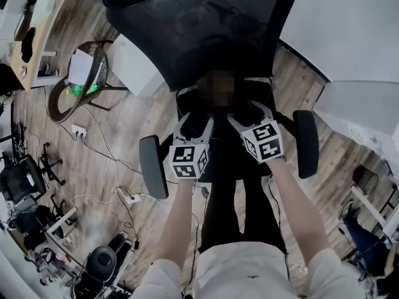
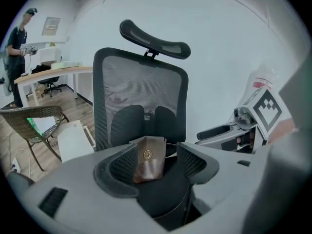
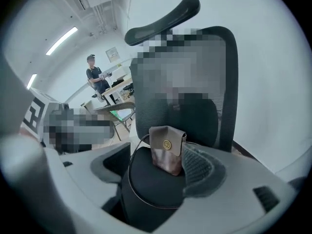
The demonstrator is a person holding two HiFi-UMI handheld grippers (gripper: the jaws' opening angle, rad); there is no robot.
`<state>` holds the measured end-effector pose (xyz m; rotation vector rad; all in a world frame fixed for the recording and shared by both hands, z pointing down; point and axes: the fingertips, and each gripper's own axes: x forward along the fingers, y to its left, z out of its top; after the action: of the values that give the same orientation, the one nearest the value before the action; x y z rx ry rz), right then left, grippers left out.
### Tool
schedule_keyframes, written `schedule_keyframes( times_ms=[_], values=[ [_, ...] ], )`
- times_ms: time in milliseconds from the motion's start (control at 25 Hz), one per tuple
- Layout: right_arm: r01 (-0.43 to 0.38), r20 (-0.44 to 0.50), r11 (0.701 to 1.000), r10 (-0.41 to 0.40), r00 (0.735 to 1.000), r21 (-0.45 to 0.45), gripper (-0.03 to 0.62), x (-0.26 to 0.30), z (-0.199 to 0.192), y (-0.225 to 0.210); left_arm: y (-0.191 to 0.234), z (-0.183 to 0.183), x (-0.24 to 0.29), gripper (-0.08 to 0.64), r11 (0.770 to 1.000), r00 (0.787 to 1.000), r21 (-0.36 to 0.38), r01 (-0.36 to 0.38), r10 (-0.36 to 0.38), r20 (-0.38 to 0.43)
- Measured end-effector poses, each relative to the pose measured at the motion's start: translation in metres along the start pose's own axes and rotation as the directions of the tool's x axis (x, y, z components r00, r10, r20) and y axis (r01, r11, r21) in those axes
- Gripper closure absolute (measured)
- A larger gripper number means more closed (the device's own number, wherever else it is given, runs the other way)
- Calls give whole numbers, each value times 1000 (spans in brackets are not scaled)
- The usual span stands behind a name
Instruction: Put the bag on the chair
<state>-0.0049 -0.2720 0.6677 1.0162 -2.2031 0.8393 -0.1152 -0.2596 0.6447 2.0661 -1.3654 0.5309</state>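
Note:
A small brown leather bag (image 2: 148, 159) with a round brass clasp stands upright on the black seat (image 2: 163, 196) of a mesh-backed office chair (image 1: 206, 30). Its thin strap (image 3: 146, 199) loops over the seat cushion. My left gripper (image 2: 156, 155) is open, with the bag between its jaws and the pads not pressing on it. My right gripper (image 3: 158, 162) is open too, and the bag (image 3: 167, 150) stands close to its right jaw. In the head view both grippers (image 1: 196, 124) (image 1: 250, 116) point at the seat side by side; a blurred patch covers the bag there.
The chair's armrests (image 1: 153, 167) (image 1: 307, 143) flank my grippers. A wicker chair (image 1: 81, 80) and a white box (image 1: 134, 64) stand to the left on the wooden floor, with a power strip (image 1: 78, 131) and cables. A person (image 2: 17, 57) stands by a far desk (image 2: 53, 72).

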Motion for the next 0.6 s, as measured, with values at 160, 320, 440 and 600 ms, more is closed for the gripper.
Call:
schedule_keyframes(
  times_ms=[160, 320, 440, 600],
  values=[
    [-19, 18, 1000, 19, 1000, -23, 258, -43, 8, 18, -28, 11, -27, 319, 1000, 1000, -22, 4, -3, 29],
    [-44, 27, 997, 46, 999, -61, 265, -85, 6, 30, -60, 22, -52, 318, 1000, 998, -27, 9, -7, 61],
    [-61, 30, 995, 64, 998, -78, 268, -115, 2, 41, -83, 25, -76, 316, 999, 997, -35, 6, -4, 77],
    [-80, 68, 994, 86, 994, -80, 275, -153, 6, 51, -111, 29, -109, 314, 999, 995, -39, -12, 16, 101]
  ],
)
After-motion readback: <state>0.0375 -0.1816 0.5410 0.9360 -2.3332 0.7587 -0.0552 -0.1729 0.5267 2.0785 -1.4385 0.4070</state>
